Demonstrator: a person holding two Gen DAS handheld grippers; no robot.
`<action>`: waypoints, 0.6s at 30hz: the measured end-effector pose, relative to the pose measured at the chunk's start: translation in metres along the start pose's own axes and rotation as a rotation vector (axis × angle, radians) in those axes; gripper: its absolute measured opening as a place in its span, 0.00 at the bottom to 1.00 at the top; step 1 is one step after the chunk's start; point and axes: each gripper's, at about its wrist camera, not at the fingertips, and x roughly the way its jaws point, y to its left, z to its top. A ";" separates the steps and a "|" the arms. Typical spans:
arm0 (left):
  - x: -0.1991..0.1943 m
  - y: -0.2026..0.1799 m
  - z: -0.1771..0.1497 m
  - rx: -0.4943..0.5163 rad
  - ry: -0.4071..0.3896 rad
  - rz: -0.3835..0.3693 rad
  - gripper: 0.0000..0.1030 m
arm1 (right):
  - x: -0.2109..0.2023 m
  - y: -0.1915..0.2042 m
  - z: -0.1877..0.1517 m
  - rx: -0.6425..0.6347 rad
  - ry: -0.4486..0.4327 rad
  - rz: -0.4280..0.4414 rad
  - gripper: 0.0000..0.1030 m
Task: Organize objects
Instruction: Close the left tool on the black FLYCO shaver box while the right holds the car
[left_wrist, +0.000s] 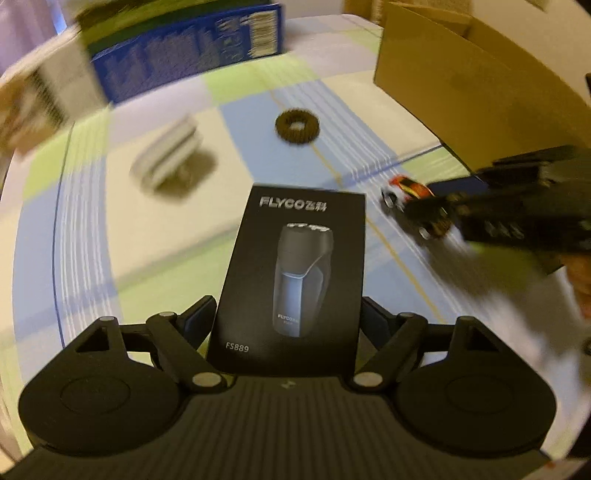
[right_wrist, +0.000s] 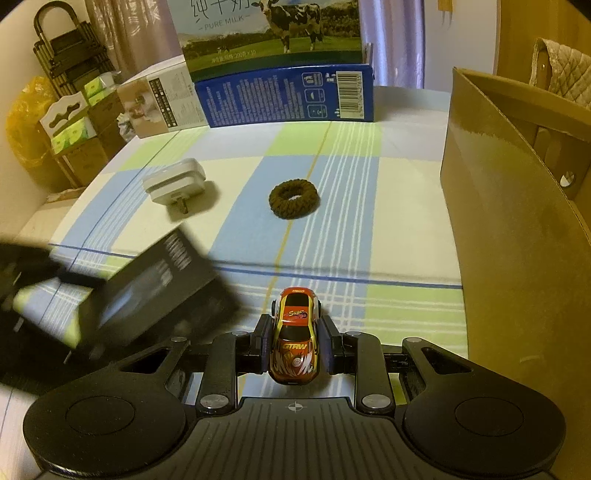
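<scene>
The toy car (right_wrist: 294, 338), small, hard and likely light, is pinched by its sides in the right gripper (right_wrist: 294, 343), low over the checked tablecloth (right_wrist: 369, 221). The stiff black shaver box (left_wrist: 290, 280), held by its lower edges, is clamped in the left gripper (left_wrist: 288, 325), raised at the car's nine o'clock. The cardboard box (right_wrist: 517, 258) stands at three o'clock.

Hair tie (right_wrist: 293, 199) mid-bench (right_wrist: 406, 177), charger (right_wrist: 173, 181) to its left; milk box (right_wrist: 288, 94) at far edge; cardboard box (right_wrist: 509, 221) along right edge.
</scene>
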 end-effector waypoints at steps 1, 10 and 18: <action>-0.006 -0.005 -0.008 -0.020 -0.003 -0.006 0.77 | -0.002 0.000 0.000 0.000 0.000 0.003 0.23; -0.007 -0.019 -0.018 0.013 -0.046 -0.002 0.79 | -0.011 0.001 -0.004 -0.003 0.002 0.008 0.23; 0.002 -0.024 -0.010 0.038 -0.061 -0.022 0.78 | -0.006 0.004 -0.004 -0.016 0.015 0.009 0.23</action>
